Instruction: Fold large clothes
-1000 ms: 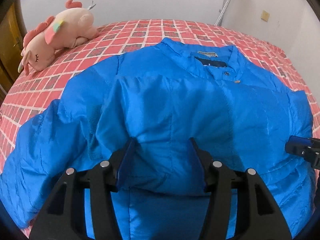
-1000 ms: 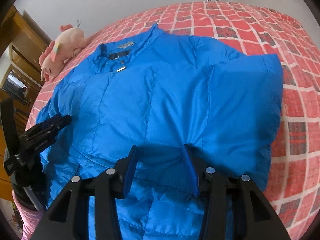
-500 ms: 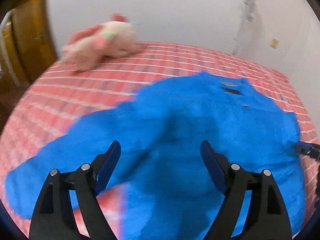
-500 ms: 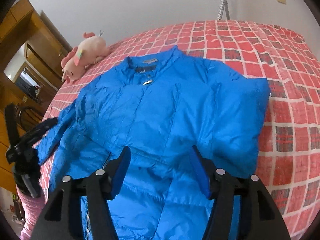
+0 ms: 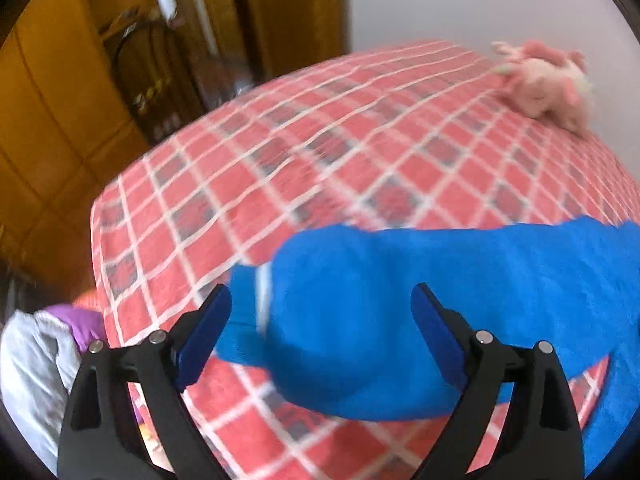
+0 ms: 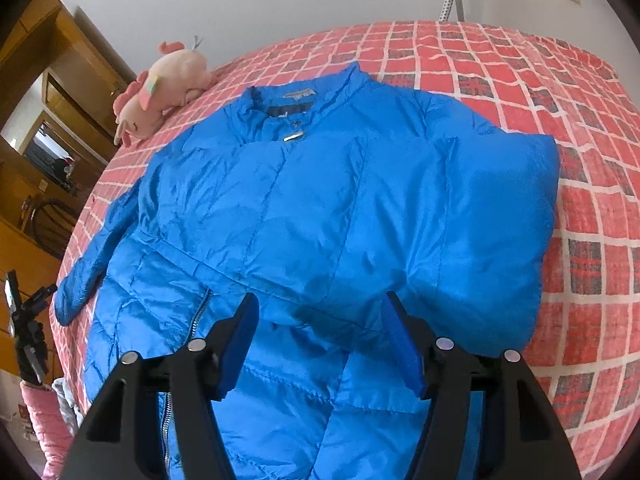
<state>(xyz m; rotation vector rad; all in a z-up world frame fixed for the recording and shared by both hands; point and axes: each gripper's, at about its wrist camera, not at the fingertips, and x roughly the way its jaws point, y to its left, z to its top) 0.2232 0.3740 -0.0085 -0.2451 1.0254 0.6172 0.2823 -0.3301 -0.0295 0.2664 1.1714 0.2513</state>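
Note:
A large blue padded jacket (image 6: 320,208) lies front-up on the red checked bed (image 6: 560,92), collar to the far side. Its right side is folded in over the body; its left sleeve (image 6: 92,264) lies stretched out to the left. My right gripper (image 6: 320,336) is open and empty, just above the jacket's waist. My left gripper (image 5: 320,320) is open and empty, hovering over the cuff end of that outstretched sleeve (image 5: 380,320). The left wrist view is blurred.
A pink plush toy (image 6: 160,96) lies at the bed's far left corner and shows in the left wrist view (image 5: 548,80). Wooden wardrobes (image 5: 60,80) stand beyond the bed's left edge. Grey and purple clothes (image 5: 44,356) hang by that edge. White wall stands behind.
Both grippers have opened and let go of the jacket's folded fabric. The left gripper has swung left to the outstretched sleeve. The right gripper has pulled back and up.

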